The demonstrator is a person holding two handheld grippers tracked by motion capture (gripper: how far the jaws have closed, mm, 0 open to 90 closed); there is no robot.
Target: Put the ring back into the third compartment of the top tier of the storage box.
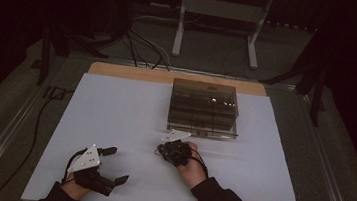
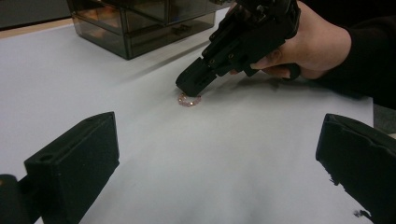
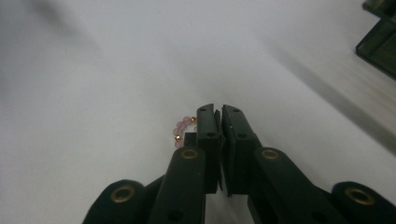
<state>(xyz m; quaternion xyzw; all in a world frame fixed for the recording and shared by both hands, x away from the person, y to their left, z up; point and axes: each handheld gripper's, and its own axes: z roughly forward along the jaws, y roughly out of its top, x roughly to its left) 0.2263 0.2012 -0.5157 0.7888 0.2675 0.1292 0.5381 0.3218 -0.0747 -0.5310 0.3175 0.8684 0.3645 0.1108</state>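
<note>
white table (image 1: 114, 119): one bead bracelet (image 3: 181, 128), right claw (image 3: 218, 112) clamped on it; left claw (image 1: 115, 165) apart.

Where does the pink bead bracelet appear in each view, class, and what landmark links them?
High view: too small to tell, under the right claw.
Left gripper view: pink bead bracelet at centre, beneath that claw's tip.
Right gripper view: left of the closed jaws.
Shared landmark: smoky drawer box.

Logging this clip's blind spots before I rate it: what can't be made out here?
- Pink bead bracelet: mostly hidden behind the right claw; whether it is pinched is unclear.
- Smoky drawer box: contents unreadable through dark plastic, high view.
- Left claw: tips cut off by the frame.
</note>
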